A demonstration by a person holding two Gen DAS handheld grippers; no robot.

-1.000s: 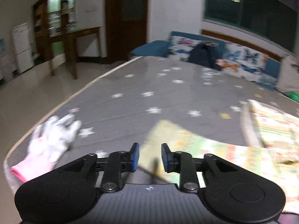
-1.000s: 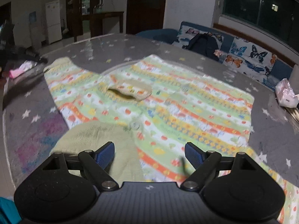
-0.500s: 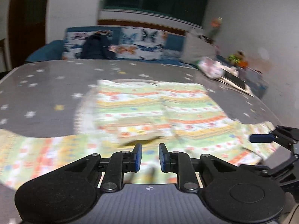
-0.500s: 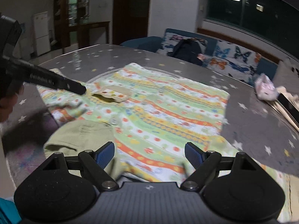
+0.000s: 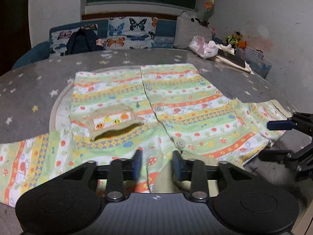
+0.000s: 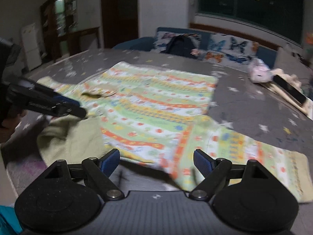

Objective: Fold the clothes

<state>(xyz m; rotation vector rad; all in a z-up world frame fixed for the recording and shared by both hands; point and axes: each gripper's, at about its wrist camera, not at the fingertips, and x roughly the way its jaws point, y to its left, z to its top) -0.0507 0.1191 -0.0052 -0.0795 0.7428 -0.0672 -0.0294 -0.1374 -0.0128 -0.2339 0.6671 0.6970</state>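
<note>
A child's striped green, orange and yellow shirt (image 5: 176,105) lies spread flat, front up, on the grey star-print table (image 5: 29,90); it has a chest pocket (image 5: 113,122) and a button placket. It also shows in the right wrist view (image 6: 156,107). My left gripper (image 5: 156,163) is open and empty over the shirt's collar edge. My right gripper (image 6: 156,161) is open wide and empty over the shirt's near sleeve; it also shows at the right edge of the left wrist view (image 5: 281,139). The left gripper shows at the left of the right wrist view (image 6: 56,105).
A butterfly-print sofa (image 5: 129,31) with a dark bag (image 5: 80,41) stands behind the table. A pink plastic bag (image 5: 203,47) and flat papers (image 5: 232,58) lie at the table's far right. A wall rises on the right (image 5: 264,19).
The left gripper swung right from the table's edge and glove to face the shirt, and its jaws opened from nearly closed. The right gripper shifted right along the shirt, still open.
</note>
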